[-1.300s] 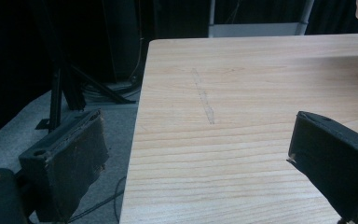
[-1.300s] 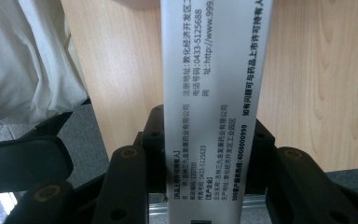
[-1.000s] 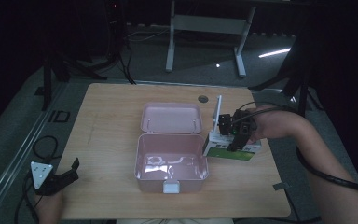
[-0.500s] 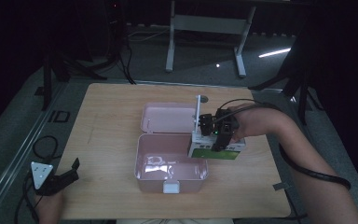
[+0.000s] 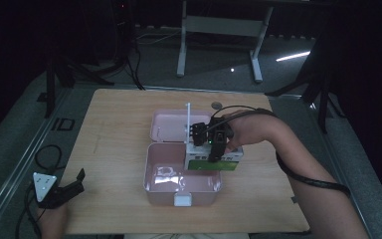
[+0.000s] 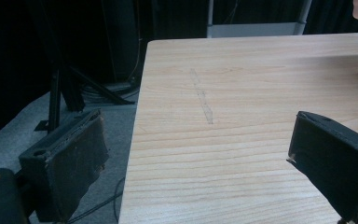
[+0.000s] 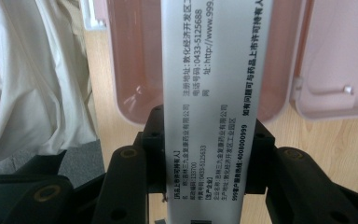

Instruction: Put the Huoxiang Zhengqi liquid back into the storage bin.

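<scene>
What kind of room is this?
Probably a lab or recording studio: a lone wooden table in a dark room, metal stands and cables on the floor, and a hand-held gripper holding a box.

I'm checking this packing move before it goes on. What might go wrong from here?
1. The medicine box clamped in the right gripper hangs over the right rim of the pink case; lowered as it is, it may catch that rim rather than drop inside.
2. The open lid lies just behind, so a backward drift could knock it.
3. The left gripper rests open at the table's near left corner, so nothing steadies the case if bumped.
</scene>
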{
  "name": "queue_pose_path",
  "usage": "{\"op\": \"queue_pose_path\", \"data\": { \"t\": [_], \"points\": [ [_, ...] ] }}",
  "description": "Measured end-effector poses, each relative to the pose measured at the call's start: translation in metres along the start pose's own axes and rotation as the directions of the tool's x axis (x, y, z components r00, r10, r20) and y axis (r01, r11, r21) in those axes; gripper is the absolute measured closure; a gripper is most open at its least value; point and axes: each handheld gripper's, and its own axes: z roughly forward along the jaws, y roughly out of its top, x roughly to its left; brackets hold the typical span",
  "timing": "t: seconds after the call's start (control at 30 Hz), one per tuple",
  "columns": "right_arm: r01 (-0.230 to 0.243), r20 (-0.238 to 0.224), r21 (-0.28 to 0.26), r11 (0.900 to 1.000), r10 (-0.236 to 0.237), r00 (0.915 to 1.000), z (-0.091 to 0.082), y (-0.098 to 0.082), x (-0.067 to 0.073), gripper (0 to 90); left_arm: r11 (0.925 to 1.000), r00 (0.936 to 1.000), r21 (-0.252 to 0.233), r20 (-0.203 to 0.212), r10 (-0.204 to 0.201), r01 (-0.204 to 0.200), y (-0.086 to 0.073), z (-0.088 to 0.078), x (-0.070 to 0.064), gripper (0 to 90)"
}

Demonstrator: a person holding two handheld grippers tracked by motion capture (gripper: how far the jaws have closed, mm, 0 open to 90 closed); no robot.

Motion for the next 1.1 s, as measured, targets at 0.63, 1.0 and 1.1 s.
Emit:
{"op": "queue_pose_path", "data": {
  "t": [0.63, 1.0, 1.1],
  "points": [
    [0.102, -0.030, -0.014, 0.995, -0.103, 0.9943, 0.019, 0.058, 0.015, 61.7, 1.0000, 1.0000, -0.007, 0.002, -0.001, 0.001, 0.000, 0.000, 0.000, 4.5],
    [0.085, -0.059, 0.026, 0.996, -0.083, 0.9948, 0.061, 0.059, 0.008, 61.7, 1.0000, 1.0000, -0.001, 0.004, 0.003, -0.003, 0.000, 0.000, 0.000, 4.5],
    [0.072, -0.063, 0.028, 0.997, -0.071, 0.9955, 0.070, 0.057, 0.005, 61.7, 1.0000, 1.0000, -0.001, 0.004, 0.003, -0.003, 0.000, 0.000, 0.000, 4.5]
  ]
}}
